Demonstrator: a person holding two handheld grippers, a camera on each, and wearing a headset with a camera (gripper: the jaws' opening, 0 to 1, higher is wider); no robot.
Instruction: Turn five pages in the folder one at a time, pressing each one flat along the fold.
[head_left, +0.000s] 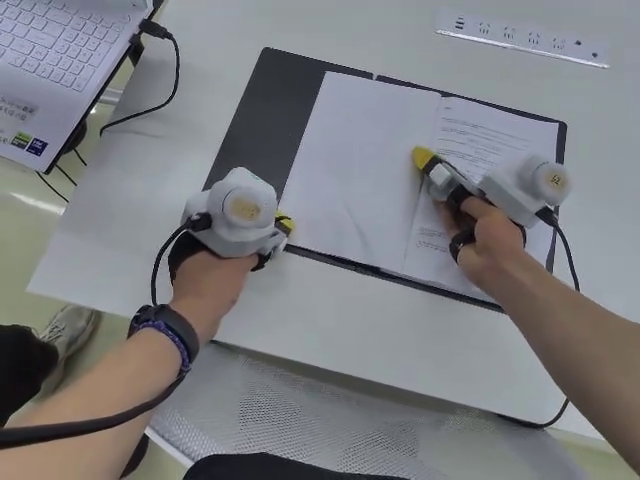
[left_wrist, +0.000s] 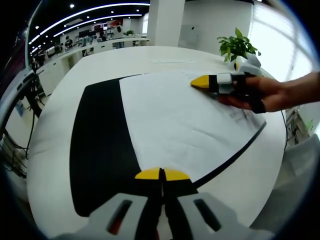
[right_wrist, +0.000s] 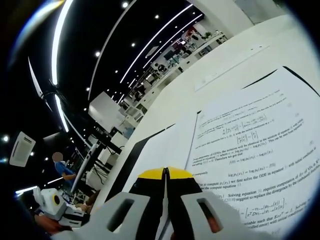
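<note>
Lying open, black folder (head_left: 262, 112) shows blank page (head_left: 350, 170), printed page (head_left: 495, 135); left claw (head_left: 284, 225), right claw (head_left: 422, 157) clenched.

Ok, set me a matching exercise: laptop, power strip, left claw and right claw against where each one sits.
Things:
1. laptop
2. power strip
3. left claw
4. right claw

Places:
A. at the fold, beside the printed page
B. far right of the table
C. near left edge of the folder
D. far left corner of the table

Pairs: 1-D, 2-B, 3-C, 4-A
</note>
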